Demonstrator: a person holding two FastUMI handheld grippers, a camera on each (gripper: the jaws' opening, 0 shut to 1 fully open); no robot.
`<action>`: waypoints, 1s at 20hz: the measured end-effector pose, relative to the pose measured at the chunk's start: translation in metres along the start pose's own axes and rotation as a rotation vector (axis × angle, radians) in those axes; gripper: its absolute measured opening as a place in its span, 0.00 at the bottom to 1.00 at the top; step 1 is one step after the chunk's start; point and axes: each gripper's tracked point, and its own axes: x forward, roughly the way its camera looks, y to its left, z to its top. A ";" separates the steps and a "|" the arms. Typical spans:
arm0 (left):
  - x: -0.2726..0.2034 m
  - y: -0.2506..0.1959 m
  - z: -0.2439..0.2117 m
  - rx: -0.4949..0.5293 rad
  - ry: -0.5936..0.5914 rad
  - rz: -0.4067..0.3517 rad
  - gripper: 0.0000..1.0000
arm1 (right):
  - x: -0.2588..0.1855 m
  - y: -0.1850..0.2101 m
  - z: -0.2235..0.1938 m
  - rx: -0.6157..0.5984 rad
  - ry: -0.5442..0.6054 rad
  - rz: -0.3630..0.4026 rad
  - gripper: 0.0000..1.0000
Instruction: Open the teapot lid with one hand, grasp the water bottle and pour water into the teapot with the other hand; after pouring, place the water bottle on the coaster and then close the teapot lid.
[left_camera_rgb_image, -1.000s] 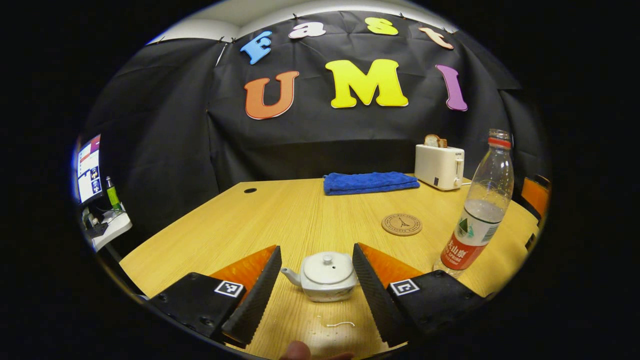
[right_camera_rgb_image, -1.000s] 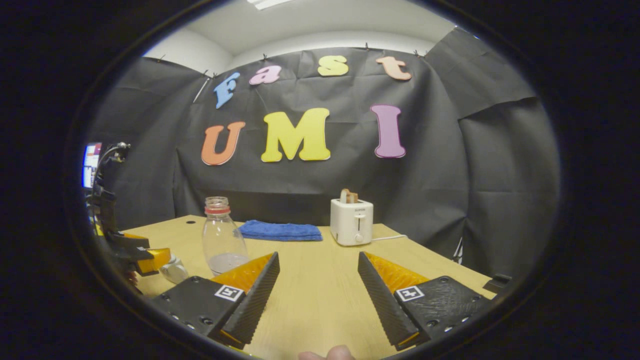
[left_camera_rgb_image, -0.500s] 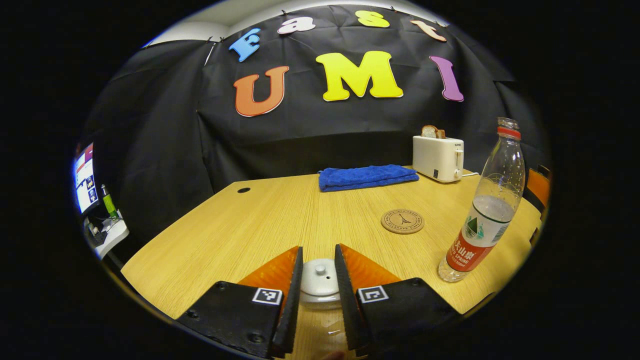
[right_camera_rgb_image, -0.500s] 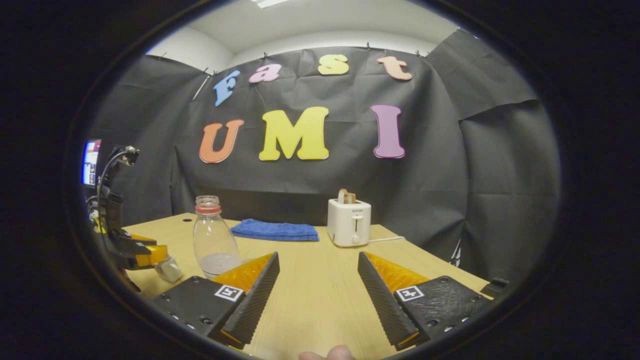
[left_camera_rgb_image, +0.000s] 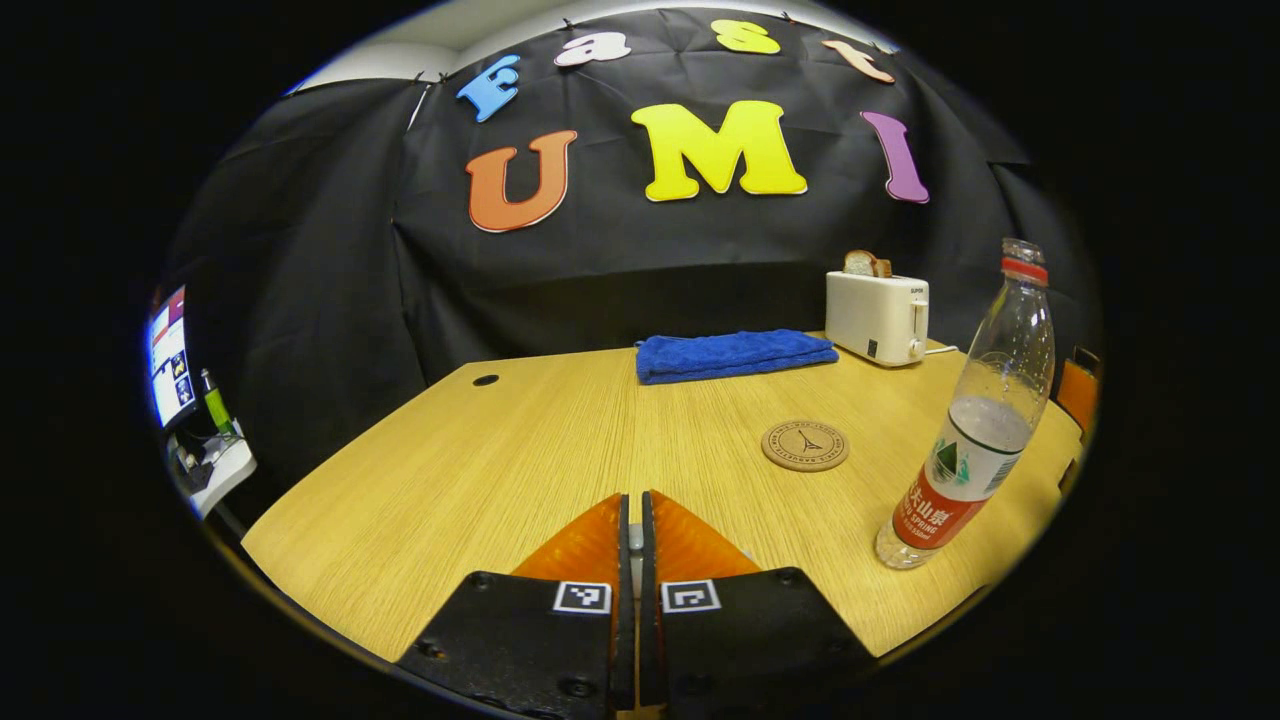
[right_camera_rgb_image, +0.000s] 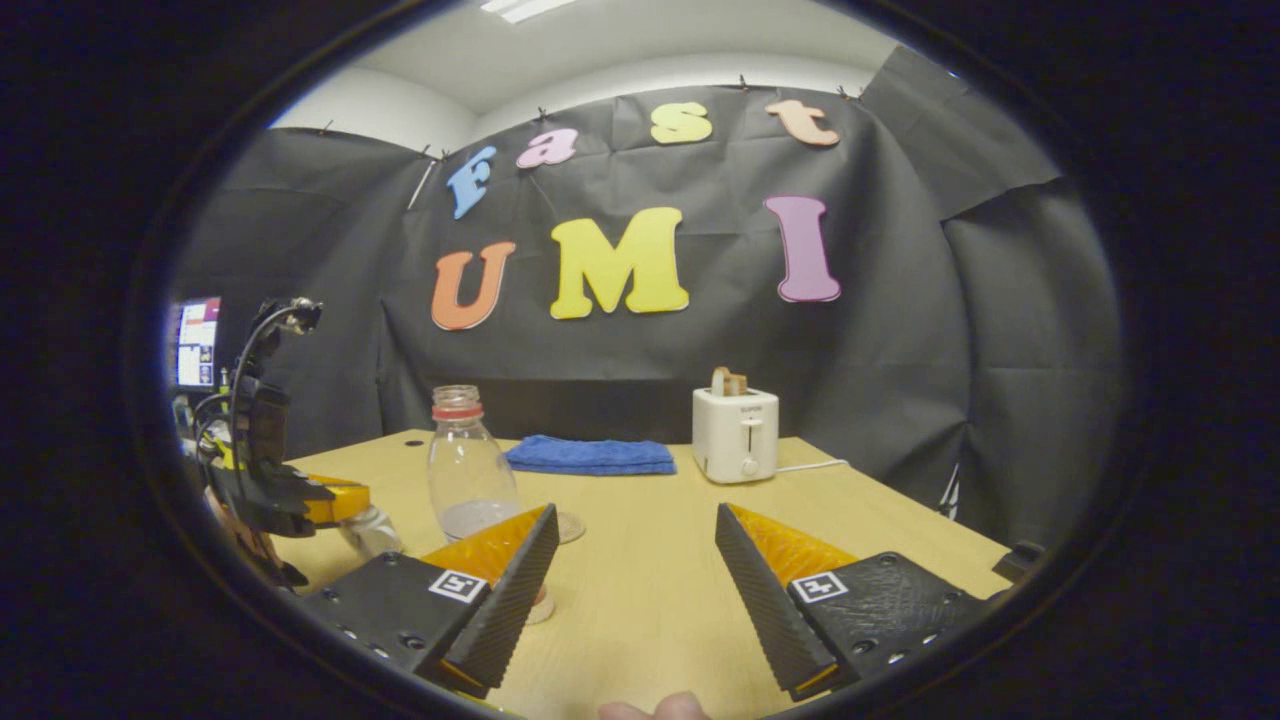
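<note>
In the left gripper view, your left gripper (left_camera_rgb_image: 630, 540) has its fingers drawn almost together over the wooden table (left_camera_rgb_image: 500, 440), with only a thin slit between them; a sliver of something pale shows in that slit, too little to name. Off to the right stands the water bottle (left_camera_rgb_image: 975, 420), upright, uncapped and partly filled. The round coaster (left_camera_rgb_image: 805, 445) lies bare between the bottle and your fingers, well apart from both. At the far edge lie a folded blue towel (left_camera_rgb_image: 735, 355) and a toaster (left_camera_rgb_image: 877, 318). In the right gripper view, your right gripper (right_camera_rgb_image: 635, 560) hangs wide open above the table, holding nothing. The bottle (right_camera_rgb_image: 468, 465) stands just beyond its left finger. Farther left, your other gripper (right_camera_rgb_image: 335, 500) sits on top of the teapot (right_camera_rgb_image: 372, 528).
</note>
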 end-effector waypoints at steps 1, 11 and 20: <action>-0.002 0.000 0.002 -0.018 -0.004 -0.010 0.03 | -0.001 0.004 -0.002 -0.002 0.001 0.009 0.94; -0.043 0.005 0.042 -0.051 -0.119 -0.044 0.03 | -0.013 0.062 -0.023 -0.006 0.046 0.172 0.95; -0.066 0.040 0.033 -0.047 -0.140 0.011 0.03 | 0.036 0.096 -0.044 -0.035 0.120 0.174 0.95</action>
